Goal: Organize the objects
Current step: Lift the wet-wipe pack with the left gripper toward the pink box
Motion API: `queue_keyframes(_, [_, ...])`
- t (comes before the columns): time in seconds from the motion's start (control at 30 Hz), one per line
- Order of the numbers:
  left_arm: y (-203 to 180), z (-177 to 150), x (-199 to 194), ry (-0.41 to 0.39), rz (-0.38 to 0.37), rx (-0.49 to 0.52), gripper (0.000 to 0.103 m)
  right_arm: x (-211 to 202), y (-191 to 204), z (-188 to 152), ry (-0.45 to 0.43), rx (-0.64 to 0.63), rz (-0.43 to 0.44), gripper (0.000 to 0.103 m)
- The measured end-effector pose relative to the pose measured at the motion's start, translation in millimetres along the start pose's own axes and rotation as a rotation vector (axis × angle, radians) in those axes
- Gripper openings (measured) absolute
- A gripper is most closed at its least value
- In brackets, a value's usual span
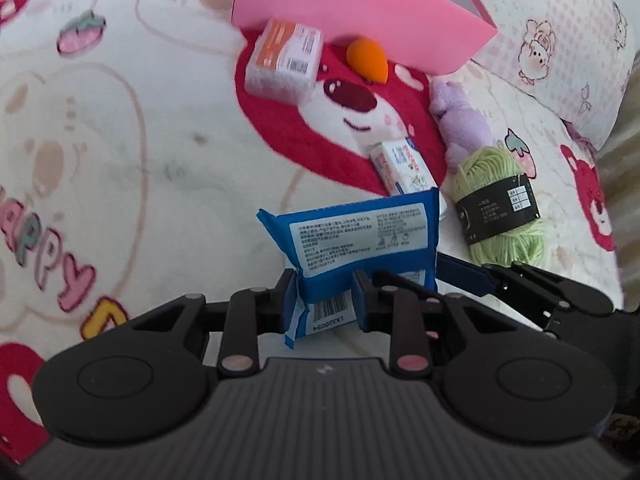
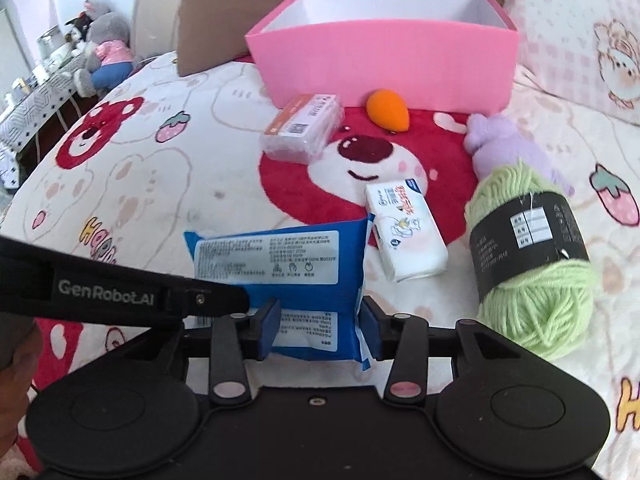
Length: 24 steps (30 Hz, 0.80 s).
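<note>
one strap [image 2: 108,294] reads "genrobot.ai" — blanket [image 1: 52,248] perhaps "happy"

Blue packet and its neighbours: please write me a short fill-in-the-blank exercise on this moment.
1. The left gripper has its jaws shut on the ___ packet.
2. The orange sponge lies on the blanket just in front of the ___ box.
3. The green yarn is wrapped in a ___ label band.

Missing words: blue; pink; black

Both wrist cameras look steeply down along their fingers, close over the bed, sharing the blue packet [image 1: 352,236] and pink box [image 2: 384,52].
</note>
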<state>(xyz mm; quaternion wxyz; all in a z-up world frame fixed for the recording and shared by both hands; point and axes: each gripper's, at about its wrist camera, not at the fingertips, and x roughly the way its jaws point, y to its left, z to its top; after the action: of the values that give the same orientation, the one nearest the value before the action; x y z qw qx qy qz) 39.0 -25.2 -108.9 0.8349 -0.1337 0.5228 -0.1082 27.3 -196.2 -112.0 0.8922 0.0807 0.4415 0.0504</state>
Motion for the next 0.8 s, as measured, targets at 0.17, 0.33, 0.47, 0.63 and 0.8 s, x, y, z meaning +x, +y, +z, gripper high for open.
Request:
queue_keyframes(0.17, [-9,4,-16,-0.035,0.002,0.018,0.027,-11,2,3,-0.009,-0.017,0.015,0.056])
queue_keyframes(0.33, [-18,14,-34,-0.022,-0.040,0.037,0.027,-35,-1,16,-0.022,-0.045,0.033,0.061])
queue_keyframes(0.47, [-30,29,-52,-0.055,-0.045,0.111,0.026,-49,1,29,-0.046,-0.055,0.039,0.066])
queue_keyframes(0.63, [-37,47,-71,-0.090,-0.051,0.141,0.026,-62,6,54,-0.054,-0.114,0.044,0.070])
queue_keyframes(0.8, [-42,66,-85,-0.105,-0.089,0.132,0.028,-74,10,75,-0.084,-0.168,0.042,0.081])
